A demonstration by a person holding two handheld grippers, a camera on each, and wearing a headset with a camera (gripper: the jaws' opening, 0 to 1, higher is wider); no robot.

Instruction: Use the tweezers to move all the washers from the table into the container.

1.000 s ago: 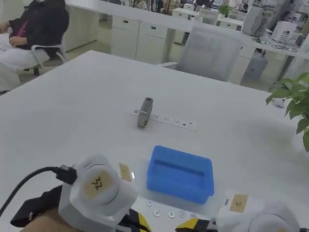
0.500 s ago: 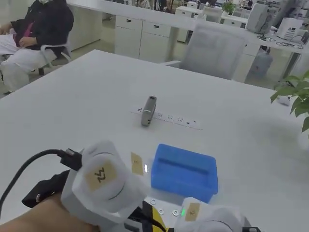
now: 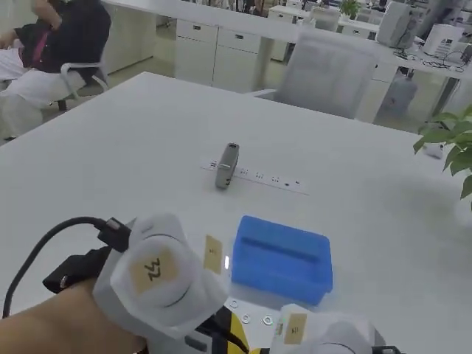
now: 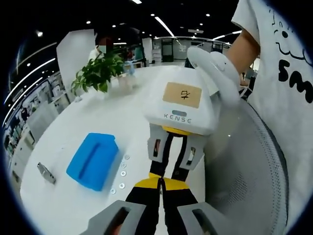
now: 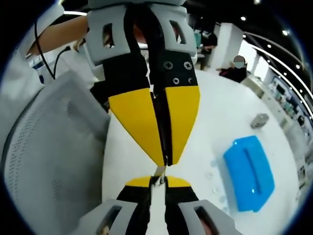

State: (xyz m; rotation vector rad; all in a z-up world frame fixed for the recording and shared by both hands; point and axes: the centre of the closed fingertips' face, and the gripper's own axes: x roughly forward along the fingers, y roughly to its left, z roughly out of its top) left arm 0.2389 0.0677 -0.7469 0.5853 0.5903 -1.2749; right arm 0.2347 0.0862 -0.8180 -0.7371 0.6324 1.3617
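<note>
The blue container [image 3: 282, 258] sits on the white table [image 3: 147, 147], with several small washers [image 3: 245, 318] on the table just in front of it. My left gripper [image 3: 234, 333] and the right gripper's white body [image 3: 324, 335] sit at the table's near edge. In the left gripper view my left gripper [image 4: 161, 184] meets my right gripper [image 4: 162, 172] tip to tip, both shut. In the right gripper view a thin metal strip, the tweezers [image 5: 158, 171], runs from the left gripper [image 5: 164, 157] into my right gripper [image 5: 157, 182]. The container [image 5: 248, 174] lies off to the side.
A grey device [image 3: 227, 167] stands on a white power strip [image 3: 273, 181] beyond the container. An office chair [image 3: 328, 74] is at the far edge, a plant [image 3: 453, 140] at the right, a seated person [image 3: 59, 44] far left. A mesh chair back [image 4: 244, 171] is close behind the grippers.
My right gripper has moved left, towards the left gripper, until their tips meet. The left gripper has risen slightly. The head camera has shifted a little.
</note>
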